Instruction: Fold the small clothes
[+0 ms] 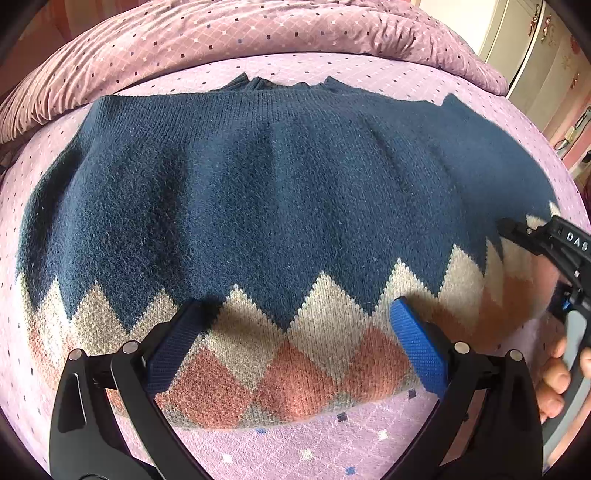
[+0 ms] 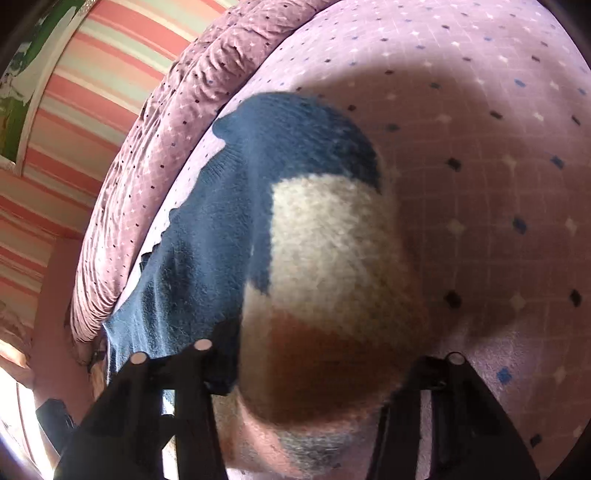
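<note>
— Where is your sweater (image 1: 258, 192) lying?

— Your sweater is spread flat on the bed sheet (image 1: 332, 443), the pink one with small diamond marks. Its navy body takes up most of the left wrist view, with the collar at the far edge, just short of the bunched quilt (image 1: 221, 33). The hem band, in beige and rust diamonds, is the edge nearest you.

— What is your left tool doing?

— Your left tool (image 1: 295, 347) sits over that hem band with its two blue pads (image 1: 417, 354) spread wide apart. The rust and beige knit shows between them, and nothing is pinched. The pad on the left side is in shade, low against the knit; I cannot tell whether either pad touches it.

— And your right tool?

— From the left wrist view, your right tool (image 1: 550, 240) comes in at the sweater's right hem corner, with your hand (image 1: 554, 380) around its handle. The knit there is lifted off the sheet and curls up toward the tool. In the right wrist view that same corner fills the space right in front of the lens, blurred beige over rust, and it hides the pads. The two black arms (image 2: 177, 398) stand apart on either side of the bulging cloth, but I cannot tell whether the tips have closed on it.

— Anything else around the sweater?

— Past the quilt, beyond the collar, you have a striped wall (image 2: 92, 74), and a pale cupboard (image 1: 535, 66) off to the right.
</note>
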A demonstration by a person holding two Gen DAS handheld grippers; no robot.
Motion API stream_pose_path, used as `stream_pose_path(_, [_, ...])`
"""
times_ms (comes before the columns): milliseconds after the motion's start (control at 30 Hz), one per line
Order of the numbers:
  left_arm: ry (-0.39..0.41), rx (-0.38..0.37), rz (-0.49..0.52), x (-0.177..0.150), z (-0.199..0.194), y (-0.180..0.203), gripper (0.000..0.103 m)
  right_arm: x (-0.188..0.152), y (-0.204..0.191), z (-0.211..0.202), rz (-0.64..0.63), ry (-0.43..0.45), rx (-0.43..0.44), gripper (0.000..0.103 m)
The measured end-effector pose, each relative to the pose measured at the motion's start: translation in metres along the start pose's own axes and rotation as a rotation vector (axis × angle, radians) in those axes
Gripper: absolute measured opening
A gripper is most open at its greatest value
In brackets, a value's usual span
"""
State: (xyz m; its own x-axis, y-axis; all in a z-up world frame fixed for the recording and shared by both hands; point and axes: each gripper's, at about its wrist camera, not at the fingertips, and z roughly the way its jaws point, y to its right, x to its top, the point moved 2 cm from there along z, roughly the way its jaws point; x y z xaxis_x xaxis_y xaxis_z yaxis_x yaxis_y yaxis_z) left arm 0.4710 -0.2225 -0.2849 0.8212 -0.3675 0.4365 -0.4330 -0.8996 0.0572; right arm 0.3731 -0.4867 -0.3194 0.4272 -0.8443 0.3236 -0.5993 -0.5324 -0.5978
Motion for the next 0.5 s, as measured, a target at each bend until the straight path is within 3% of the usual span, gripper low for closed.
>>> stream_pose_path(333, [0.016, -0.005, -0.008, -0.002, -0.001, 0.001, 0.100, 0.000, -0.057, -0.020, -0.240, 0.085, -0.150, 0.038])
stream_pose_path(500, [0.032, -0.083, -0.072, 0.000, -0.020, -0.016, 0.094, -0.002, -0.092, -0.034, -0.384, 0.153, -0.221, 0.036])
